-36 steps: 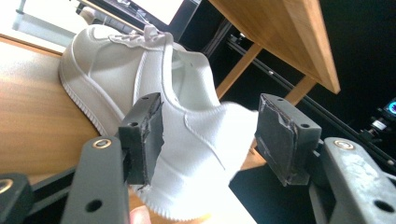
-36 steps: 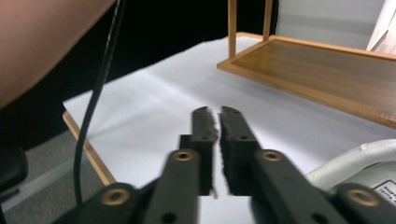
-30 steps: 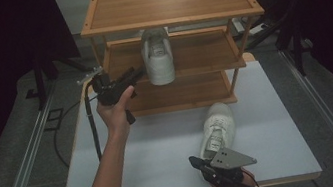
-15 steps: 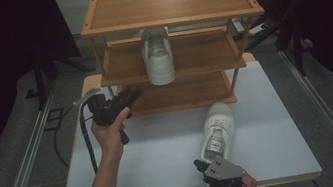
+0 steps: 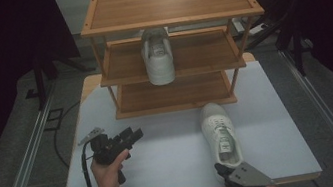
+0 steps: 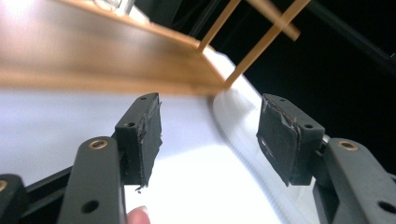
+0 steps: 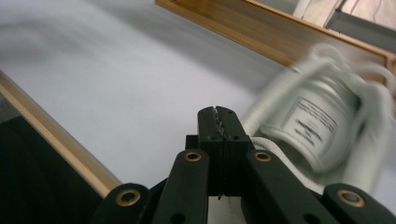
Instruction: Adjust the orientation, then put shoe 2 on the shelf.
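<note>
Both grippers show in the high view. One hand holds the left gripper (image 5: pixel 128 137) low over the white table (image 5: pixel 174 158), on its left side, and its jaws point to the right. At the near edge sits the right gripper (image 5: pixel 223 170), just behind the heel of a white shoe (image 5: pixel 220 133). That shoe lies on the table in front of the wooden rack (image 5: pixel 174 41). Another white shoe (image 5: pixel 157 57) sits on the rack's middle shelf.

From the left gripper view, the jaws stand wide apart with nothing between them. Past them is the blurry white side of what looks like the shoe (image 6: pixel 243 140), and the rack's bottom shelf (image 6: pixel 102 65).

From the right gripper view, the jaws are pressed tight together and hold nothing. Close by on their right is the shoe (image 7: pixel 322 121), with its tongue label showing.
</note>
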`<action>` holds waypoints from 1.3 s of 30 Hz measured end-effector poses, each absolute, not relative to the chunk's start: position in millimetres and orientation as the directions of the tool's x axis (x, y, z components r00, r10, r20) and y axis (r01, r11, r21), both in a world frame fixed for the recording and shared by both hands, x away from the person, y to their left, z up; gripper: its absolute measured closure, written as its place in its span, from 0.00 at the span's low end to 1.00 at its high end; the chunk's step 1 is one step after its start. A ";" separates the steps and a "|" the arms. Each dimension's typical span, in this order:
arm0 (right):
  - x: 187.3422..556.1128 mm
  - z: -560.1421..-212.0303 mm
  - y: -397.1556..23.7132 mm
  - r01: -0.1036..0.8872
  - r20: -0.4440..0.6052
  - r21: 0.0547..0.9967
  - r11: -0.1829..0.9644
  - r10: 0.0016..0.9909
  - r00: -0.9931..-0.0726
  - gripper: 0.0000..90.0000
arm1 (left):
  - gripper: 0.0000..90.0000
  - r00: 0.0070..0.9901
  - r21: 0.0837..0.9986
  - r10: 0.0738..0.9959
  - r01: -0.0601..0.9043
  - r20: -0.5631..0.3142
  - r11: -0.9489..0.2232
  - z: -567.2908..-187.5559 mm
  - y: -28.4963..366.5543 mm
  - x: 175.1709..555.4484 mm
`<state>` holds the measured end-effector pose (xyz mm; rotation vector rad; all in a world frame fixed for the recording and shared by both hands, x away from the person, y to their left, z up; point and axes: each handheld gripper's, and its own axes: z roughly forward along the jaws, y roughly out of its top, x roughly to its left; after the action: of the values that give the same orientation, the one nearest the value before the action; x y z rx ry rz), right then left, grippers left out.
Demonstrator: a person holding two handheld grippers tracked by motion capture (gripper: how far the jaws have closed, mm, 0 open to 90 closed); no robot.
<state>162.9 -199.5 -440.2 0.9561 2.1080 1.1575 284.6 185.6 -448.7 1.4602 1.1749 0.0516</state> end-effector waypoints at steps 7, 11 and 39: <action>159.1 -441.4 -232.9 0.356 -0.073 0.882 0.309 0.835 -0.545 0.98 | 0.43 0.453 0.749 0.693 0.634 -0.561 0.192 -471.6 189.4 277.4; 163.1 -440.9 -241.5 0.377 -0.012 0.888 0.263 0.833 -0.552 0.94 | 0.43 0.450 0.758 0.702 0.622 -0.552 0.198 -469.6 191.9 274.6; 252.2 -410.5 -278.3 0.293 0.052 0.946 0.138 0.828 -0.559 0.50 | 0.43 0.466 0.756 0.687 0.627 -0.558 0.189 -474.5 188.9 268.4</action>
<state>252.2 -278.3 -410.5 1.0714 1.9280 1.4247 268.4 188.9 -474.5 1.4919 1.2101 0.0612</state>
